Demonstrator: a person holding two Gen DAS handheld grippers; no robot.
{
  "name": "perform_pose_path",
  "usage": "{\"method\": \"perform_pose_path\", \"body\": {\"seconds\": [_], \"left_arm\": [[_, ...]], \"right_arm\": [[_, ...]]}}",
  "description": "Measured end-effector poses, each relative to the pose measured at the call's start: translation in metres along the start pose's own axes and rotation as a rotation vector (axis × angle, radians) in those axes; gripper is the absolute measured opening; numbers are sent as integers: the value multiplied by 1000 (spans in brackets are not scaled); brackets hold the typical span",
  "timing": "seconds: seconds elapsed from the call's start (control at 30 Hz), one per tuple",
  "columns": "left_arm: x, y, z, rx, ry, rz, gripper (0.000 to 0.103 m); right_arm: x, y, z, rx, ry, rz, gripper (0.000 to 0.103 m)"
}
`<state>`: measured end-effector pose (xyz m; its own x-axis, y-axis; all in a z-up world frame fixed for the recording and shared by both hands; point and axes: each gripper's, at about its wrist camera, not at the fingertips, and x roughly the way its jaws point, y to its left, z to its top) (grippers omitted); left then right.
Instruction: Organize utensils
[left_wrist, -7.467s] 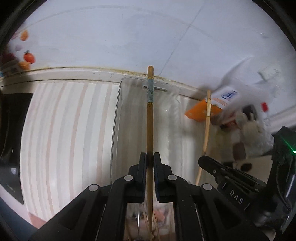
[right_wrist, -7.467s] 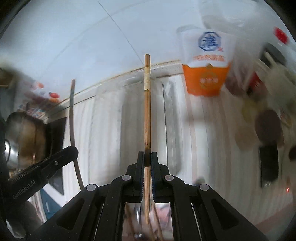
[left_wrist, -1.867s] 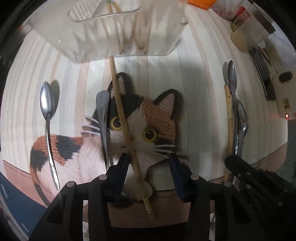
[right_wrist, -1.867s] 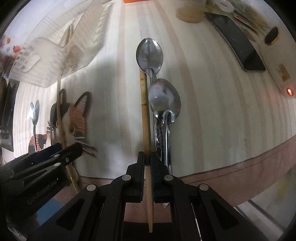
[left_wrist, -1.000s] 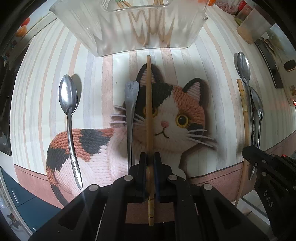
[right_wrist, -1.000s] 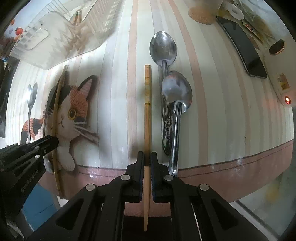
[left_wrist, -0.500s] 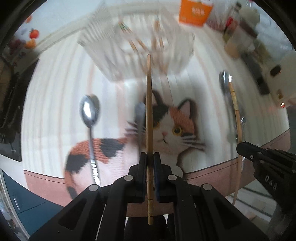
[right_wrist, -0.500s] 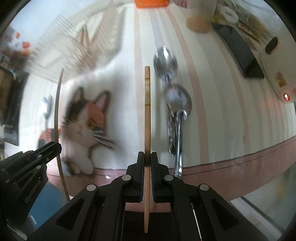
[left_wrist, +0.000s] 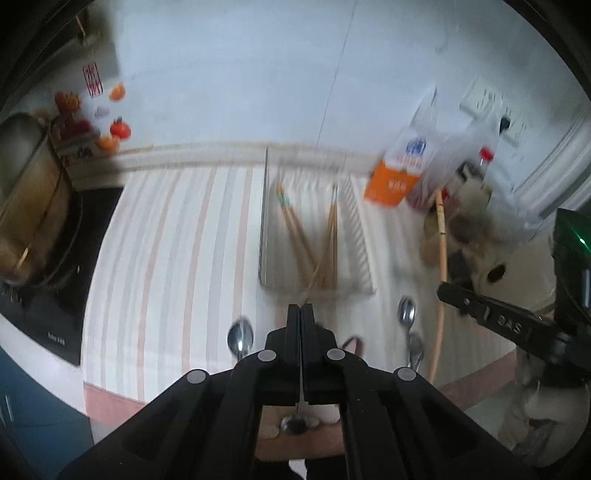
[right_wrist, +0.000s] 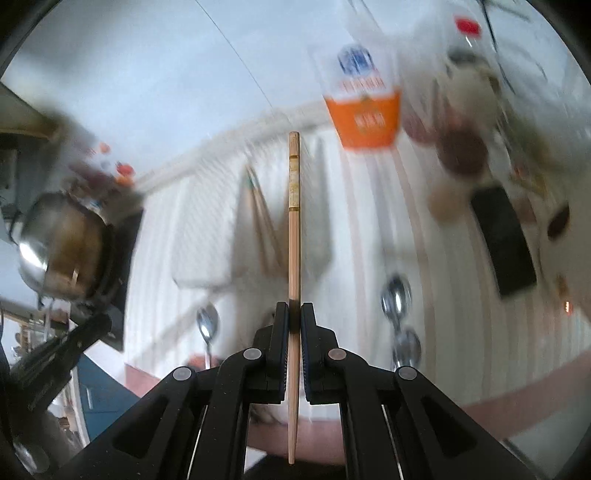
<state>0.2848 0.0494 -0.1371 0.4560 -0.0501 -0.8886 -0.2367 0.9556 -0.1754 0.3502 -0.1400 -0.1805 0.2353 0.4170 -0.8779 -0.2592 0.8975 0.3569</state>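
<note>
Grips one bamboo chopstick (right_wrist: 293, 258) in the right gripper (right_wrist: 293, 317), jaws narrow on its lower part, thick end pointing forward, thin tip hanging out behind the pads. Holds it in the air above the striped tablecloth (left_wrist: 166, 258), in line with the clear plastic tray (left_wrist: 263, 221). Inside the tray, several more chopsticks (left_wrist: 317, 240) leaning together. Shows the left gripper (left_wrist: 301, 310) with jaws pressed together and nothing sticking out in front. On the cloth, one spoon (left_wrist: 240, 338) near the left gripper and two spoons (left_wrist: 406, 314) to the right. Behind the tray, an orange carton (left_wrist: 393, 181); far left, a metal pot (left_wrist: 26, 206). Much motion blur.
</note>
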Motion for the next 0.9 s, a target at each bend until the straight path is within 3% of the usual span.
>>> {"method": "perform_pose_path", "body": {"seconds": [0.13,0.3,0.4,0.57,0.73,0.8,0.9], "left_arm": [[25,11,-4,-7,58,-20,3],[88,25,-51,-5,234,-48,29],[127,14,-84,62,341,-30,29],[151,-8,-110,93,391,-53,32],[170,-18,-123,144,391,29,30],[171,-20,-125,157,376,41,8],[166,-26,-128,189,365,36,6]], "right_arm": [[6,1,19,-3,-7,-13,6],[41,-23,-11,32,77,-45,6],[64,-47,-39,71,138,-80,6],[81,-75,-71,111,197,-117,6],[83,-88,-82,120,196,-136,6],[78,-88,-83,122,185,-134,6],[73,-87,-81,123,171,-131,6]]}}
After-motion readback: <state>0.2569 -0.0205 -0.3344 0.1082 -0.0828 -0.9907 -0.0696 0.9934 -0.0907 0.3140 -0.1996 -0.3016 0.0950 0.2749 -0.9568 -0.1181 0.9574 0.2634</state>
